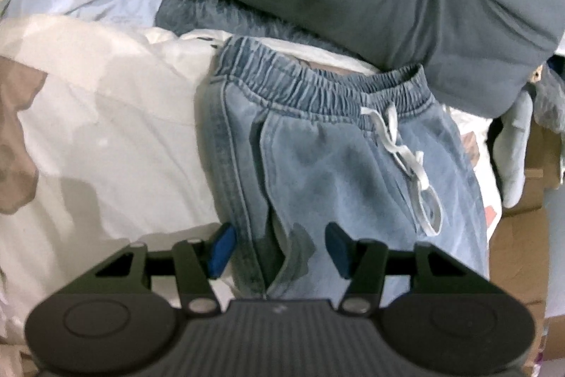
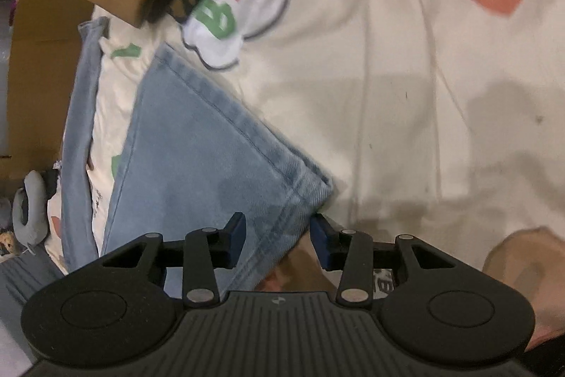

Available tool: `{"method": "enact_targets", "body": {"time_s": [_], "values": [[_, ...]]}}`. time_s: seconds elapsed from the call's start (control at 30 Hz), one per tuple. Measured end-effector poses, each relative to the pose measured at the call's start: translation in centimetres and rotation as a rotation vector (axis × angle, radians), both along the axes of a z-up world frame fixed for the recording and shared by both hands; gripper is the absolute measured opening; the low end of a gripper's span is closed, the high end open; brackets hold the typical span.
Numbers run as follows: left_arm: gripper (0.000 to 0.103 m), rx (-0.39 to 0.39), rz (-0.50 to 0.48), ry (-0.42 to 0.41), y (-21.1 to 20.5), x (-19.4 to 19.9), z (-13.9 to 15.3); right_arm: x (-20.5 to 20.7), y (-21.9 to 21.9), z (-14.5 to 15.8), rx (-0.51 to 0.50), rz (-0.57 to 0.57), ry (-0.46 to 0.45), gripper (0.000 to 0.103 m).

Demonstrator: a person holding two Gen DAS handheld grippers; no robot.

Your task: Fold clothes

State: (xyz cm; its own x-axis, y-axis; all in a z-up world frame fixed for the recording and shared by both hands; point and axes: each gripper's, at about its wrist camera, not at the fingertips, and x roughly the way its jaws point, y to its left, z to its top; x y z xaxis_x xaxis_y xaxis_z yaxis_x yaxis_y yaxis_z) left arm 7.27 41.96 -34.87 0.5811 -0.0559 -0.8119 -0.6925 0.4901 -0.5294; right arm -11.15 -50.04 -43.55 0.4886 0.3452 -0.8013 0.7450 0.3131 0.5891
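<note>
light-blue denim trousers (image 1: 339, 158) are laid flat on a cream printed sheet (image 2: 406, 101). the left hand-held gripper (image 1: 279, 248) is held partly open astride the trousers' side seam, below the elastic waistband (image 1: 317, 87). the right hand-held gripper (image 2: 278, 241) is held partly open astride a hem corner (image 2: 303, 189), nothing being clamped.
</note>
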Motion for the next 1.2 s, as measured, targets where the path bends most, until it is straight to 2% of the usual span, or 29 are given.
{"method": "enact_targets", "body": {"time_s": [0.17,0.2,0.23,0.27,0.33,0.47,0.6,0.7,0.93,1.07,1.1,1.2], "values": [[0.056,-0.026,-0.004,-0.022,0.4,-0.1,-0.6,0.0,-0.3,-2.0,0.072,-0.070,-0.009,0.047],[0.056,-0.030,-0.007,-0.026,0.4,-0.1,-0.8,0.0,-0.5,-1.8,0.071,-0.079,-0.015,0.041],[0.056,-0.032,0.000,-0.028,0.6,-0.3,-0.9,0.1,-0.6,-1.4,0.057,-0.077,-0.026,0.030],[0.056,-0.037,0.014,-0.031,0.9,-0.5,-1.0,0.3,-0.6,-0.9,0.044,-0.074,-0.037,0.014],[0.056,-0.049,0.039,-0.044,1.4,-0.7,-1.4,0.6,-0.8,0.0,0.029,-0.063,-0.054,0.004],[0.056,-0.065,0.068,-0.075,2.2,-0.8,-2.1,1.4,-1.1,2.5,0.007,-0.037,-0.108,0.002],[0.056,-0.092,0.119,-0.129,3.2,-1.0,-2.9,1.9,-1.8,4.7,0.008,-0.088,-0.168,0.002],[0.056,-0.121,0.173,-0.174,4.2,-1.3,-3.7,2.8,-2.0,6.4,-0.017,-0.086,-0.196,0.002],[0.055,-0.282,0.320,-0.355,5.5,-2.9,-5.0,4.9,-1.2,10.5,-0.095,-0.029,-0.257,0.002],[0.045,-0.353,0.319,-0.435,5.3,-4.1,-4.9,5.4,-1.1,11.0,-0.113,-0.008,-0.260,0.002],[0.041,-0.361,0.309,-0.443,5.3,-4.2,-4.9,5.5,-1.0,11.0,-0.117,0.000,-0.262,0.002],[0.039,-0.368,0.268,-0.442,5.2,-4.3,-4.8,5.8,-0.8,11.2,-0.126,0.018,-0.265,0.002]]}}
